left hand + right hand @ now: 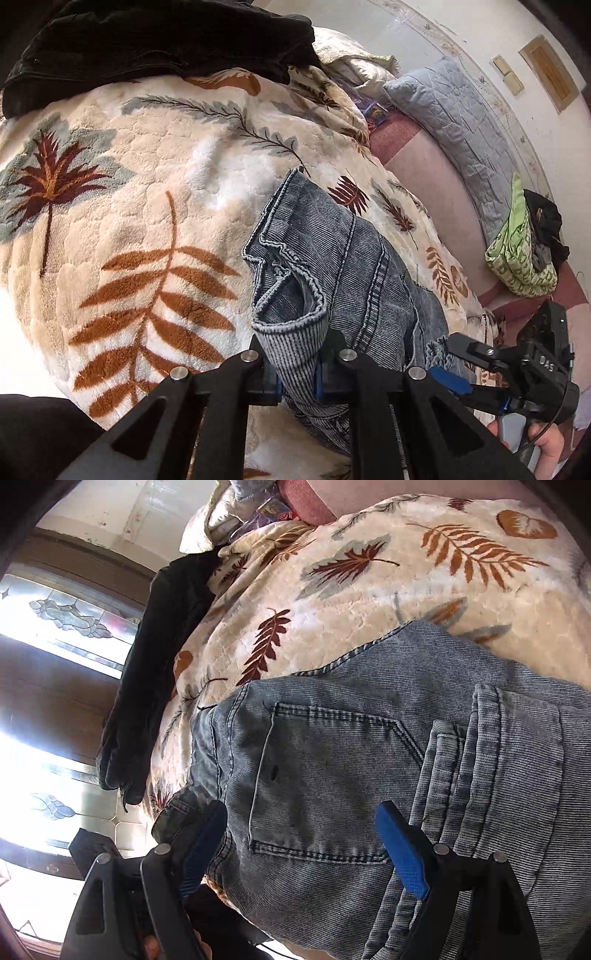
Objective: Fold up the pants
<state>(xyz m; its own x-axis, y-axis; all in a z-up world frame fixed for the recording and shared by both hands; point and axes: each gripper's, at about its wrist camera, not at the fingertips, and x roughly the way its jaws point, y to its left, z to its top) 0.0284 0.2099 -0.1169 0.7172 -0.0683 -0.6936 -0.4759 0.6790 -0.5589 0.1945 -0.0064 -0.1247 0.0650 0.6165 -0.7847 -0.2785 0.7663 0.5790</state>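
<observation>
A: Left wrist view, left to right pls.

B: Upper left, a black garment point(159, 40) on the blanket point(140, 177). Centre, the jeans point(332, 251), bunched, one hem end running up to mid-frame. Bottom centre, the left gripper point(298, 373) is clamped on a fold of the denim; cloth fills the narrow gap btwn the pads. Right side: grey pillow point(454, 122), green bag point(517, 251), and lower right the right gripper point(456, 363) w/ a hand point(546, 446) under it.

A: Right wrist view?

B: Left edge, a bright window point(55, 620). The black garment point(147, 672) hangs down the blanket's point(369, 602) left side. The jeans point(369, 757) fill centre and right, back pocket point(325, 779) facing up. Right gripper point(306, 845) at the bottom, jaws wide, blue pads either side of the pocket's lower part. Looks like it's hovering over the cloth, not pinching; contact I can't confirm.

A: Progress?

B: Early, I'd say. Jeans look roughly doubled, legs lying over each other, but rumpled, no tidy stack yet. Left has its hold; right hasn't gripped anything. Still to do, prob: right takes the waist side, then lift, fold over, smooth flat.

A: Jeans vs grippers?

B: In the left one's pads at bottom centre; just ahead of and below the right one.
</observation>
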